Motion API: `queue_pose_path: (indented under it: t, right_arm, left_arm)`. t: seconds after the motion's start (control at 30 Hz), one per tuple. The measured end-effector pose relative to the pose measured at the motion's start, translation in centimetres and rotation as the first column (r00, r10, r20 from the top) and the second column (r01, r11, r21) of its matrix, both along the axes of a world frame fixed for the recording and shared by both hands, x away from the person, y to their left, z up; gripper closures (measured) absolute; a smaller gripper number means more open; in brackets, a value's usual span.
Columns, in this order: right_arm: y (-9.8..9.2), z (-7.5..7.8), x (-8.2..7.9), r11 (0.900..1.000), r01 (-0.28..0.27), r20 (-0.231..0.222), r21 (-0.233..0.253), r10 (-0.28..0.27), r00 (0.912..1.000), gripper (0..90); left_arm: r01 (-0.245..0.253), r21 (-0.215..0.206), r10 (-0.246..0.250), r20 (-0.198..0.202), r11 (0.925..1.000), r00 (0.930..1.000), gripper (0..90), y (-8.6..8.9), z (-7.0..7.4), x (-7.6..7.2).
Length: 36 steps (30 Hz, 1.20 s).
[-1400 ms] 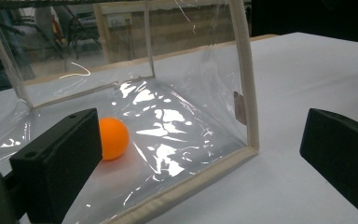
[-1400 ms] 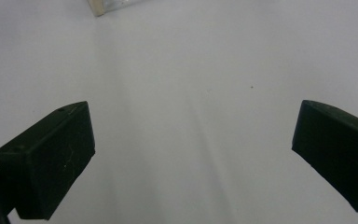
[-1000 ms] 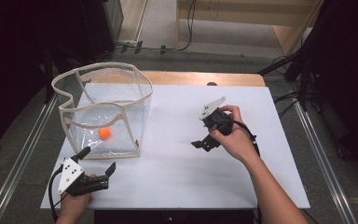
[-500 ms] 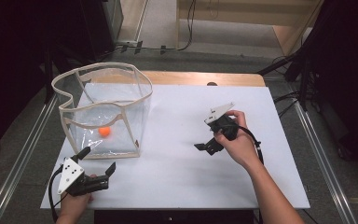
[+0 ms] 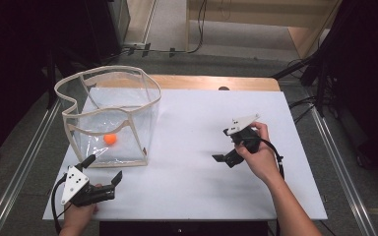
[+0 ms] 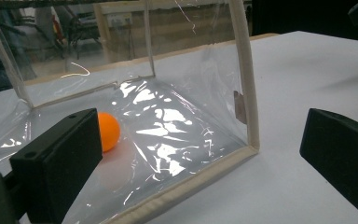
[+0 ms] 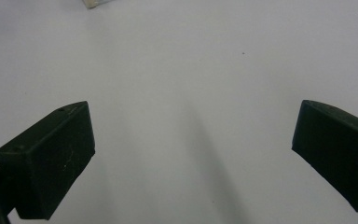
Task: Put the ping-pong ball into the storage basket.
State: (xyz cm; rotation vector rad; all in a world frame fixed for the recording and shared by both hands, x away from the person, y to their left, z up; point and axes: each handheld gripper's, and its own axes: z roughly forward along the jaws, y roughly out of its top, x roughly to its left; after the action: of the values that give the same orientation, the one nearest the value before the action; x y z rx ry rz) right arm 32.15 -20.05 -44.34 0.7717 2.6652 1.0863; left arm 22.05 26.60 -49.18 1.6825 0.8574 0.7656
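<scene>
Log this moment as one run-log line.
left gripper: open, near bag corner | right gripper: open, empty, above white table | orange ball: inside clear bag

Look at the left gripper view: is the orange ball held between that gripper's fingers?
No. The orange ball lies inside the clear bag, behind its wall, while the left gripper stands open outside it.

Orange ball [image 6: 108,131] half hidden behind left tongs [image 6: 205,154].
</scene>
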Motion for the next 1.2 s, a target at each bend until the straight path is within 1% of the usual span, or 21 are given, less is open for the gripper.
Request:
queue_pose_path:
  t: [0.17, 0.3, 0.37, 0.5, 0.53, 0.6, 0.67, 0.8, 0.87, 0.93, 1.1, 1.2]
  right_arm:
    - [-0.6, -0.4, -0.4, 1.0, 0.012, 0.01, 0.02, -0.012, 0.9999, 0.0]
    - [-1.1, -0.8, -0.8, 0.998, 0.024, 0.017, 0.052, -0.025, 0.9995, 0.0]
    - [-1.3, -1.1, -1.1, 0.997, 0.025, 0.013, 0.07, -0.026, 0.9996, 0.0]
    - [-1.9, -1.7, -1.5, 0.996, 0.035, 0.013, 0.084, -0.036, 0.9993, 0.0]
    - [-2.1, -1.8, -1.6, 0.995, 0.038, 0.007, 0.088, -0.039, 0.9992, 0.0]
    - [-2.4, -2.0, -1.8, 0.995, 0.042, 0.014, 0.095, -0.043, 0.999, 0.0]
    - [-2.7, -2.1, -2.0, 0.993, 0.049, 0.012, 0.106, -0.05, 0.9987, 0.0]
    - [-3.4, -2.2, -2.4, 0.99, 0.063, 0.026, 0.129, -0.067, 0.9974, 0.0]
    - [-3.7, -2.3, -2.6, 0.989, 0.06, 0.033, 0.137, -0.065, 0.9974, 0.0]
    - [-4.0, -2.4, -2.8, 0.989, 0.063, 0.039, 0.137, -0.069, 0.9969, 0.0]
    - [-4.8, -2.7, -3.3, 0.985, 0.075, 0.037, 0.154, -0.082, 0.996, 0.0]
    - [-5.3, -2.8, -3.6, 0.983, 0.087, 0.059, 0.16, -0.097, 0.9935, 0.0]
  left_arm:
    - [0.001, 0.002, -0.001, 0.0, 1.0, 1.0, 0.0, 0.0, 0.0, 0.0]
    - [0.0, 0.0, 0.0, 0.001, 1.0, 1.0, 0.0, 0.0, 0.0, 0.0]
    - [0.001, 0.002, -0.001, 0.001, 1.0, 1.0, 0.0, 0.0, 0.0, 0.0]
    - [0.001, 0.002, -0.001, 0.001, 1.0, 1.0, 0.0, 0.0, 0.0, 0.0]
    - [0.0, 0.002, 0.0, 0.0, 1.0, 1.0, 0.0, 0.0, 0.0, 0.0]
    - [0.0, 0.002, 0.0, 0.0, 1.0, 1.0, 0.0, 0.0, 0.0, 0.0]
    - [0.0, 0.002, 0.0, 0.0, 1.0, 1.0, 0.0, 0.0, 0.0, 0.0]
    - [-0.002, 0.002, 0.002, 0.0, 1.0, 1.0, 0.0, 0.0, 0.0, 0.0]
    - [-0.002, 0.002, 0.002, 0.0, 1.0, 1.0, 0.0, 0.0, 0.0, 0.0]
    - [-0.002, 0.002, 0.002, 0.0, 1.0, 1.0, 0.0, 0.0, 0.0, 0.0]
    - [-0.003, 0.002, 0.003, 0.0, 1.0, 1.0, 0.0, 0.0, 0.0, 0.0]
    - [-0.003, 0.003, 0.003, 0.0, 1.0, 1.0, 0.0, 0.0, 0.0, 0.0]
